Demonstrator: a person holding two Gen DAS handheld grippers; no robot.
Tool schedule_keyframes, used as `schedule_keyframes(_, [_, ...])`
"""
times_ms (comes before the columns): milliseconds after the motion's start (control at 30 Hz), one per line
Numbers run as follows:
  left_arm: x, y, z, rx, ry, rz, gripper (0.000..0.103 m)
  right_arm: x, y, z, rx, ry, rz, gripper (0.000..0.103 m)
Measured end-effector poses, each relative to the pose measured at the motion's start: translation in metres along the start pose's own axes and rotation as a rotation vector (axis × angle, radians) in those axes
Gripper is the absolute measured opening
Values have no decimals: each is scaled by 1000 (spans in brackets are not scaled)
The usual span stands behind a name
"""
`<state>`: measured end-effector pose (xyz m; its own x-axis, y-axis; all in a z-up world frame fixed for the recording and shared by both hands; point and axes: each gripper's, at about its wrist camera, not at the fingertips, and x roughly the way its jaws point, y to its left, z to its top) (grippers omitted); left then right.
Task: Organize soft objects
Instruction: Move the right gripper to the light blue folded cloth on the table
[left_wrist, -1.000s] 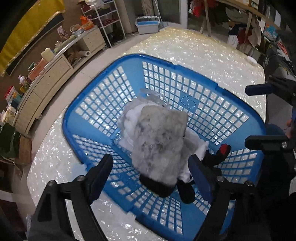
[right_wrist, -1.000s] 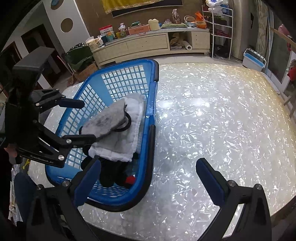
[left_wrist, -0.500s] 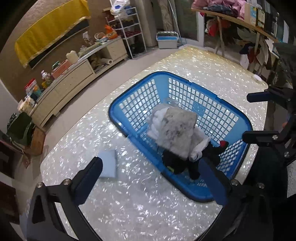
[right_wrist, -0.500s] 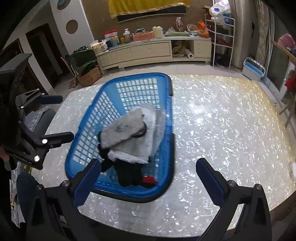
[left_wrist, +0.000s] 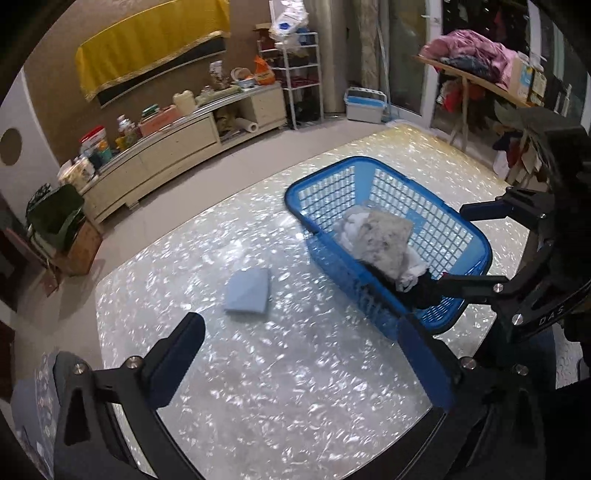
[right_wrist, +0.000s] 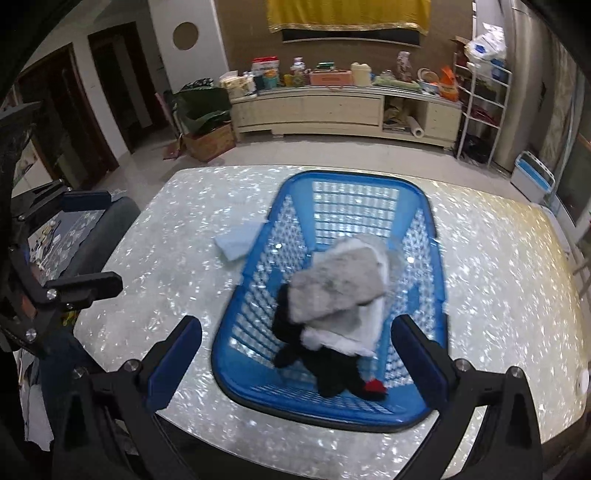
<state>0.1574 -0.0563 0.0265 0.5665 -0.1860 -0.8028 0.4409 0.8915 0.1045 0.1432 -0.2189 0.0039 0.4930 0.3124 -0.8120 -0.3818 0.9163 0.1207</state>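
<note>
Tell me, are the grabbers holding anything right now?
Nothing is held. The left gripper and right gripper both have empty, open jaws.

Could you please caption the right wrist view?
Open right gripper above blue basket of soft items; blue cloth outside.

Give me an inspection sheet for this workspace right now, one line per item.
Surface: glossy pearl-patterned table, mostly bare.
Job's things: blue basket on the table holds a grey fuzzy cloth on top of a white cloth and a black item with a red bit; folded light blue cloth lies on the table beside the basket.
Clutter: nothing seen on the table.
Grippers: left gripper open and empty; right gripper open and empty, above the basket's near end.
Cables: nothing seen.
Surroundings: cream sideboard loaded with containers, wire shelf rack, yellow hanging.
</note>
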Motion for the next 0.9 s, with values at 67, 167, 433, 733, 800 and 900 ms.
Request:
schedule_keyframes(67, [-4, 10, -7, -26, -3, 4, 103, 3, 9, 3, -25, 0, 1, 103])
schedule_keyframes(167, [-7, 24, -18, -59, 4, 8, 103, 11, 28, 9, -60, 0, 24, 103])
schedule_keyframes(433, [-7, 59, -48, -125, 30, 33, 103, 43, 64, 25, -132, 37, 63, 103])
schedule_keyframes(733, [6, 97, -76, -190, 59, 45, 103, 92, 107, 43, -200, 104, 89, 103])
schedule_keyframes(800, [13, 107, -82, -214, 68, 45, 103, 106, 116, 46, -216, 126, 87, 103])
schedule_keyframes(900, [24, 120, -90, -241, 83, 47, 103, 122, 128, 49, -224, 147, 84, 103])
